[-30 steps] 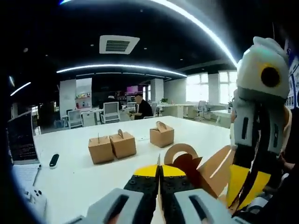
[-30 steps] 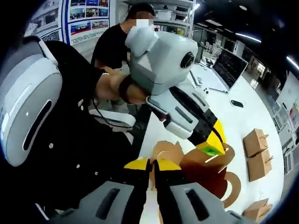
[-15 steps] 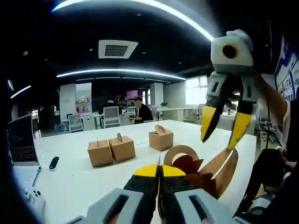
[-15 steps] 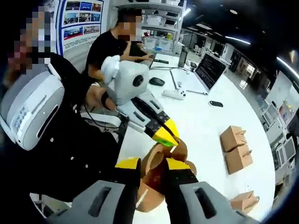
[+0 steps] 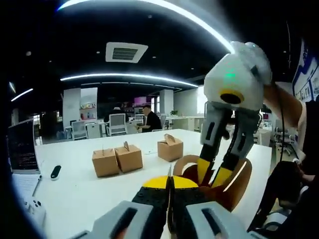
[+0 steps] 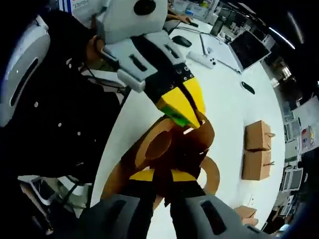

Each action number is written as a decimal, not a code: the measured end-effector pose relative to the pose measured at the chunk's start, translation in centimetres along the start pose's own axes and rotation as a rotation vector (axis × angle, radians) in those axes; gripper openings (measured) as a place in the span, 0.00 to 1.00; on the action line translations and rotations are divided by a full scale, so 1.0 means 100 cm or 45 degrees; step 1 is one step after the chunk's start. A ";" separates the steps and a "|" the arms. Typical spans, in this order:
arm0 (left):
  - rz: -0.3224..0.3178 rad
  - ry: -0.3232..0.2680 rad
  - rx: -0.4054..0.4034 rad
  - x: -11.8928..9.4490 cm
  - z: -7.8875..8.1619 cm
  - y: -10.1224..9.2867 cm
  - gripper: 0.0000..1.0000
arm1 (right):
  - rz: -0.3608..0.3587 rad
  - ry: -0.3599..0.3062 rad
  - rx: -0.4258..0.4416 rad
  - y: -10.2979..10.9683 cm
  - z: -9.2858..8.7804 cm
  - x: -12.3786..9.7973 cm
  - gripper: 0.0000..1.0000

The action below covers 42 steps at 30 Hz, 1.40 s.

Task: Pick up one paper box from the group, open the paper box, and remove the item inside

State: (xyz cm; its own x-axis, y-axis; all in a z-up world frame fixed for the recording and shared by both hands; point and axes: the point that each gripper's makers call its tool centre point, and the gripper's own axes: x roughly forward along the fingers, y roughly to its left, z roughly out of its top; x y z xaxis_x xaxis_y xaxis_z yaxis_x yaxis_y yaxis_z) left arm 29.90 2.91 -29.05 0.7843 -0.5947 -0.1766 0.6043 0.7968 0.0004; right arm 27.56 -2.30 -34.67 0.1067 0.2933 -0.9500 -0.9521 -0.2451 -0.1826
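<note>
The left hand-held gripper (image 5: 169,181) is clenched on a flap of the opened brown paper box (image 5: 234,181); the right hand-held gripper (image 6: 162,175), slightly parted, reaches inside; three closed brown boxes (image 5: 117,159) sit far across the white worktop (image 5: 75,189).

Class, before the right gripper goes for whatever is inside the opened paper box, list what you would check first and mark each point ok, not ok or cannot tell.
1. Left gripper clamped on a flap of the opened paper box: ok.
2. Top flaps spread apart: ok.
3. Right gripper lowered into the opening: ok.
4. Right jaws around the item: cannot tell, the interior is dark.
5. Three closed boxes on the white table apart from the work: ok.
</note>
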 end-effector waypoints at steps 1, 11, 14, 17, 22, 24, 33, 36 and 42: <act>-0.001 0.000 0.000 0.000 0.000 0.000 0.04 | 0.007 0.003 0.007 0.001 0.000 0.004 0.12; -0.006 -0.011 -0.011 -0.001 0.000 -0.002 0.04 | 0.097 0.009 -0.083 0.016 0.004 0.031 0.41; -0.006 -0.015 -0.021 -0.002 0.000 -0.001 0.04 | 0.113 -0.005 -0.035 0.015 0.007 0.034 0.42; -0.002 -0.017 -0.025 -0.003 0.000 0.000 0.04 | 0.125 -0.002 0.011 0.014 0.005 0.034 0.40; -0.005 -0.016 -0.056 -0.003 -0.002 0.003 0.04 | 0.103 0.017 0.015 0.006 -0.001 0.033 0.35; -0.002 -0.018 -0.062 -0.003 -0.002 0.004 0.04 | 0.098 0.046 0.024 0.003 -0.006 0.037 0.34; 0.006 -0.016 -0.094 -0.003 -0.006 0.010 0.04 | 0.130 0.030 0.190 -0.006 -0.008 0.027 0.26; -0.015 -0.031 -0.134 -0.006 -0.003 0.009 0.04 | 0.130 0.003 0.246 -0.010 -0.009 0.026 0.21; -0.101 -0.068 -0.174 -0.010 0.005 0.000 0.08 | 0.129 -0.011 0.249 -0.012 -0.008 0.026 0.20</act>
State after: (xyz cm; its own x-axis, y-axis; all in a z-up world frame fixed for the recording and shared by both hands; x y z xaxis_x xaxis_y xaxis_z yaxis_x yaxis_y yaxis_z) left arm 29.18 3.48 -28.33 0.7435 -0.6582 -0.1184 0.6427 0.7522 -0.1458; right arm 29.17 -1.97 -37.16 0.0058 0.2840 -0.9588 -0.9954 -0.0898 -0.0326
